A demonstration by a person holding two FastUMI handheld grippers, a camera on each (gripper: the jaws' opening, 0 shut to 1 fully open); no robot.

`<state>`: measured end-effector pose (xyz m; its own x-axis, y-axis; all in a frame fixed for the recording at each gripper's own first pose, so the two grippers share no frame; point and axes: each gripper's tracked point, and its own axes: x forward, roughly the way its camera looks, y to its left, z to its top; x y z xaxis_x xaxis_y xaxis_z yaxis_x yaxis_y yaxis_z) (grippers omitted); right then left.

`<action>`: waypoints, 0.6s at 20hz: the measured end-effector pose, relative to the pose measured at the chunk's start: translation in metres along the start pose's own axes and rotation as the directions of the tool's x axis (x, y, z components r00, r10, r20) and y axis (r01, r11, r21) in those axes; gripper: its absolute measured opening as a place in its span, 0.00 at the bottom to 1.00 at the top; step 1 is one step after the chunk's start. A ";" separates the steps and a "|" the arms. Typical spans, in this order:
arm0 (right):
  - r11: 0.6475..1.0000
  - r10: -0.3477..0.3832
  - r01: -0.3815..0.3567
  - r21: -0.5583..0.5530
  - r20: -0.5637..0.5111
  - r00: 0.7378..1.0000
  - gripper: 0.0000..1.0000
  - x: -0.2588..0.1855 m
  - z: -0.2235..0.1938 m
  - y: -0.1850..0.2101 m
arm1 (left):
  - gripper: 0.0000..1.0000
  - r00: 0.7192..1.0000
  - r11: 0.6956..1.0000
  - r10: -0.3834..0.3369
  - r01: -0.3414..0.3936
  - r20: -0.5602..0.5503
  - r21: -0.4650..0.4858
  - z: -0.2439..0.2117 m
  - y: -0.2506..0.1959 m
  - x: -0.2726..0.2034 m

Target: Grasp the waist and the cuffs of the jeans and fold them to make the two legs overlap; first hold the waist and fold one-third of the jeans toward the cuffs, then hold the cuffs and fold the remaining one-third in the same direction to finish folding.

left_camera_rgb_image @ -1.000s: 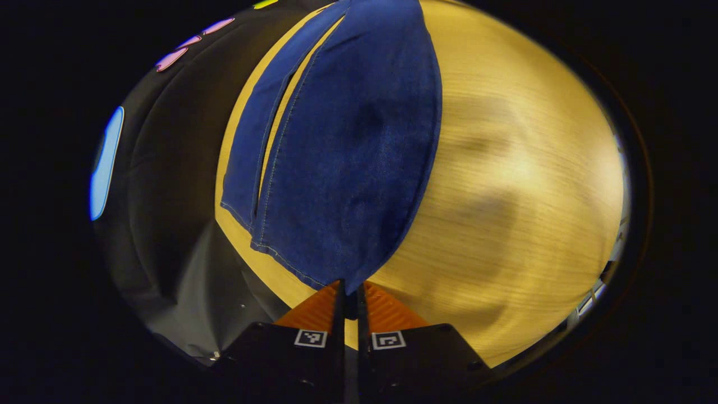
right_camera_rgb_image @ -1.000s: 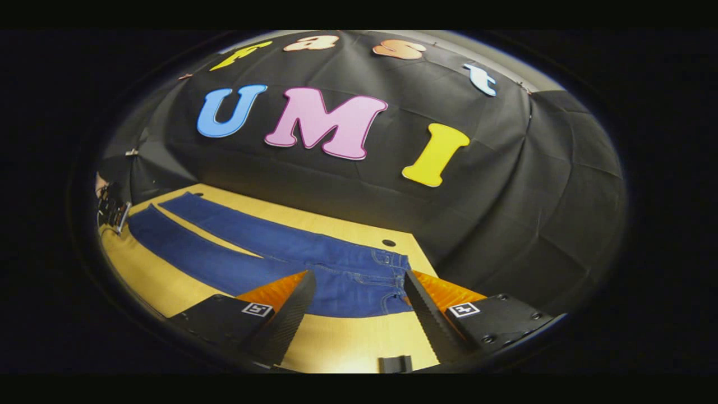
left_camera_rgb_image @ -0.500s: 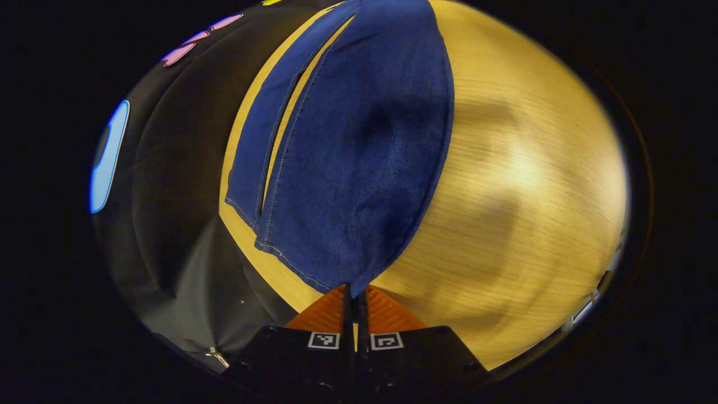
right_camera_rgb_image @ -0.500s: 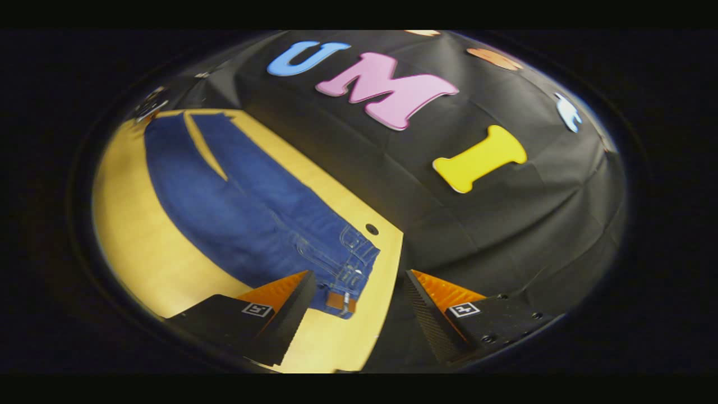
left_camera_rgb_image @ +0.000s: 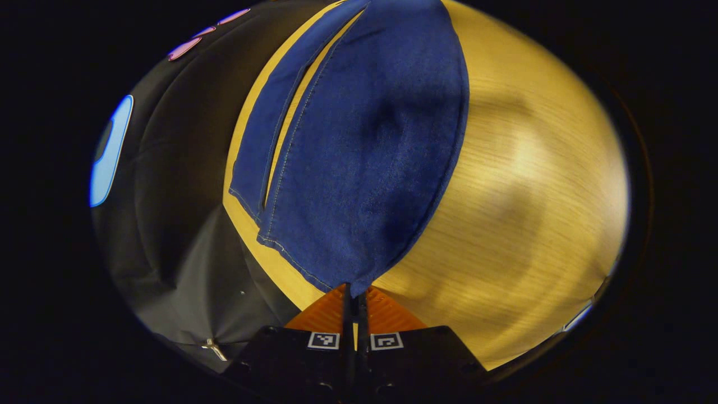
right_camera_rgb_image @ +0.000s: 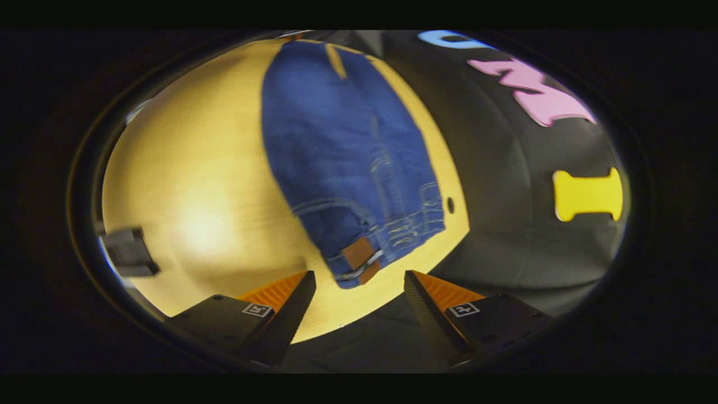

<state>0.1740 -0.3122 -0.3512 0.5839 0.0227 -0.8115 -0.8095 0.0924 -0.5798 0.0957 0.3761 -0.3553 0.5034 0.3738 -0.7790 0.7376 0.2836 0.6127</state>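
- Left gripper (left_camera_rgb_image: 354, 292): fingers pressed together, pinching the corner of a cuff (left_camera_rgb_image: 314, 264) of the jeans (left_camera_rgb_image: 364, 140); the denim comes to a point right at the fingertips.
- From that pinch, in the left gripper view, the near leg fans out wide and runs away across the wooden table (left_camera_rgb_image: 533, 185); the second leg (left_camera_rgb_image: 263, 140) lies beside it toward the black cloth wall (left_camera_rgb_image: 174, 168), a thin strip of table between them.
- Right gripper (right_camera_rgb_image: 359, 280): fingers spread wide, nothing between them, poised above the table edge just short of the waist (right_camera_rgb_image: 387, 241).
- In the right gripper view, the jeans lie flat on the table, waistband nearest, brown patch (right_camera_rgb_image: 359, 255) at the near corner, legs stretching away.
- Small dark hole (right_camera_rgb_image: 450, 205) in the table just beside the waistband, toward the wall.
- Dark blocky object (right_camera_rgb_image: 128, 252) at the table's left rim; too blurred to identify.
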 end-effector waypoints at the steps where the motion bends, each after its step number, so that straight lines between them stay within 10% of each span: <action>1: 1.000 0.007 -0.007 -0.021 -0.011 1.000 0.97 0.009 -0.004 0.003 | 0.06 1.000 1.000 0.003 -0.003 -0.002 -0.006 0.000 0.001 0.000; 7: 0.992 -0.103 0.103 -0.067 -0.001 0.995 0.93 0.049 0.023 -0.025 | 0.06 1.000 0.999 0.030 -0.030 -0.004 -0.036 0.002 0.001 0.002; 11: 0.987 -0.125 0.123 -0.099 -0.020 0.992 0.46 0.076 0.028 -0.027 | 0.06 0.997 0.993 0.073 -0.075 -0.021 -0.087 0.004 0.002 0.003; 12: 0.983 -0.145 0.143 -0.114 -0.011 0.989 0.19 0.071 0.026 -0.026 | 0.06 0.996 0.991 0.088 -0.090 -0.026 -0.100 0.006 0.002 0.003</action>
<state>0.2384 -0.2868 -0.3914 0.6942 -0.0021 -0.7197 -0.7196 -0.0195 -0.6941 0.1016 0.3723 -0.3575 0.5548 0.4200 -0.7182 0.6404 0.3355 0.6909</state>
